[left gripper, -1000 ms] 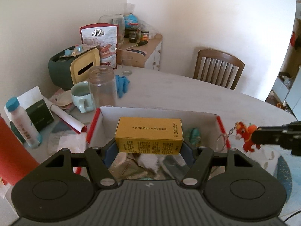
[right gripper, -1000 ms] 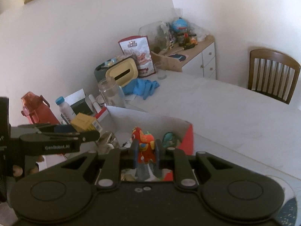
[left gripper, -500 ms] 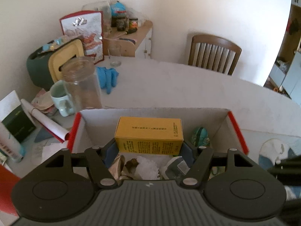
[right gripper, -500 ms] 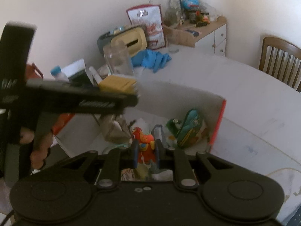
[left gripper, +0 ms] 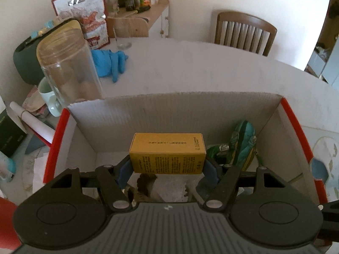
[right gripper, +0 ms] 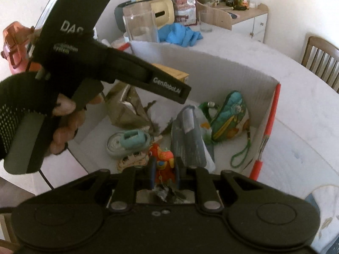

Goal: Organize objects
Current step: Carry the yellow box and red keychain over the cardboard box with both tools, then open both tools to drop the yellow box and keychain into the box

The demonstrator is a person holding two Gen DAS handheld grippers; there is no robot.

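My left gripper (left gripper: 167, 165) is shut on a yellow box (left gripper: 167, 152) and holds it inside the open cardboard box (left gripper: 169, 110), above the things lying in it. It also shows in the right wrist view (right gripper: 118, 72), over the left half of the cardboard box (right gripper: 211, 67). My right gripper (right gripper: 164, 169) is shut on a small red and orange toy figure (right gripper: 162, 163), low over the near edge of the box. In the box lie a green and blue pouch (right gripper: 228, 116), a grey packet (right gripper: 188, 141), a tape roll (right gripper: 127, 141) and a crumpled bag (right gripper: 127, 108).
A clear glass jar (left gripper: 67, 69) and a pale mug (left gripper: 47, 99) stand left of the box. Blue gloves (left gripper: 110, 61), a drinking glass (left gripper: 122, 36) and a green bin (left gripper: 31, 59) are behind. A wooden chair (left gripper: 243, 33) stands at the table's far side.
Both grippers have moved forward and down into the cardboard box with their objects still held. The left gripper now crosses the right wrist view close up.
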